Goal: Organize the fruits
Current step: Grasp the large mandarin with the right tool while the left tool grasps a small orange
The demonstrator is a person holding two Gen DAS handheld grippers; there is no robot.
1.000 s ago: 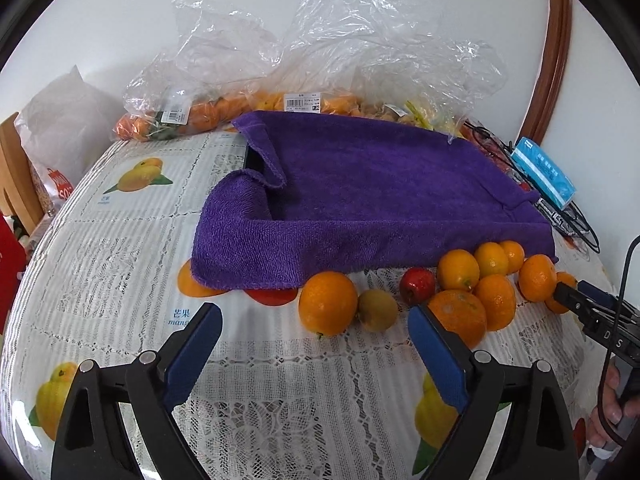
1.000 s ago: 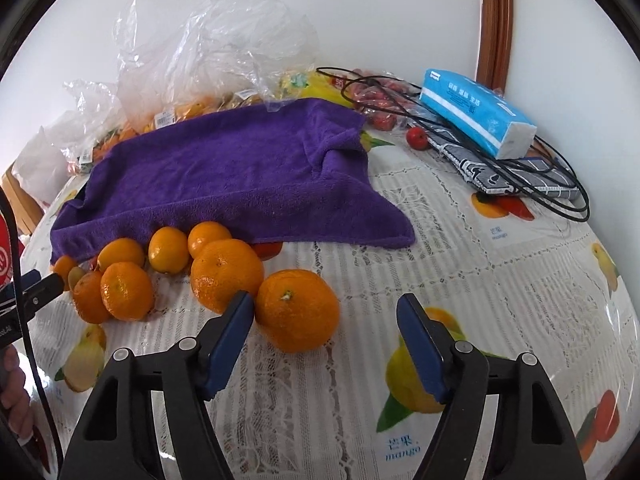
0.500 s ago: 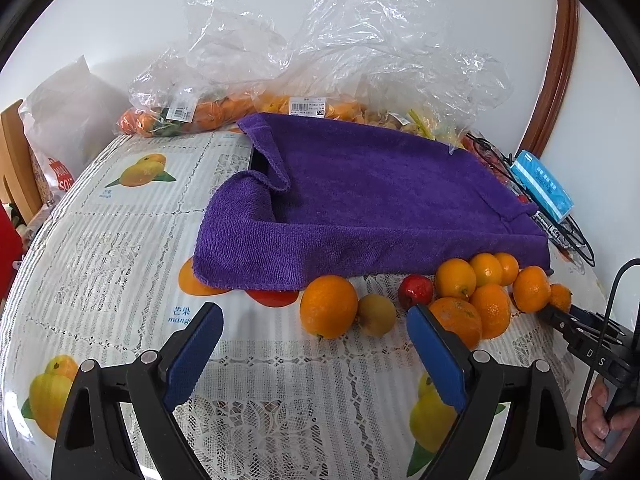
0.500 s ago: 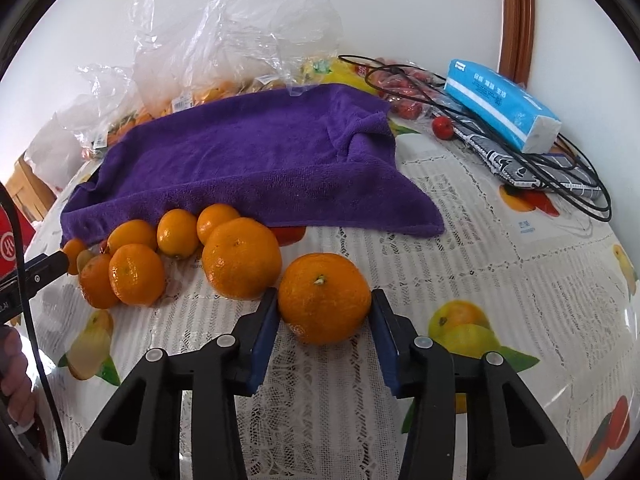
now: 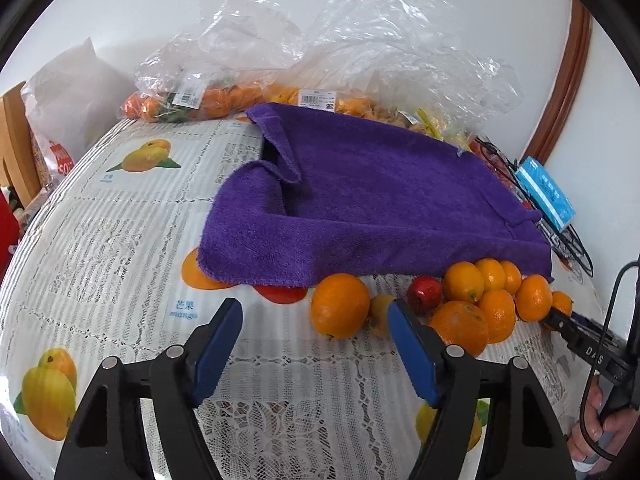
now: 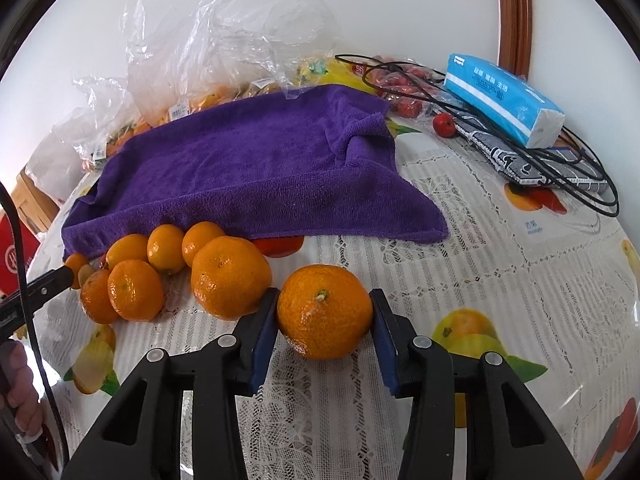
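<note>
Oranges crowd the lace tablecloth (image 6: 500,280) along the near edge of a purple towel (image 6: 256,176). One orange (image 6: 325,312) sits pinched between the blue pads of the right gripper (image 6: 325,322), just beside a bigger orange (image 6: 230,277) that touches the left pad. The left gripper (image 5: 314,344) is closing on nothing, bare cloth between its jaws; a large orange (image 5: 340,305) lies just beyond. Plastic bags (image 6: 224,40), a tissue pack (image 6: 504,98) and black cables (image 6: 540,152) line the wall.

White wall (image 5: 120,8) behind, curved wooden trim (image 5: 568,80) at right.
</note>
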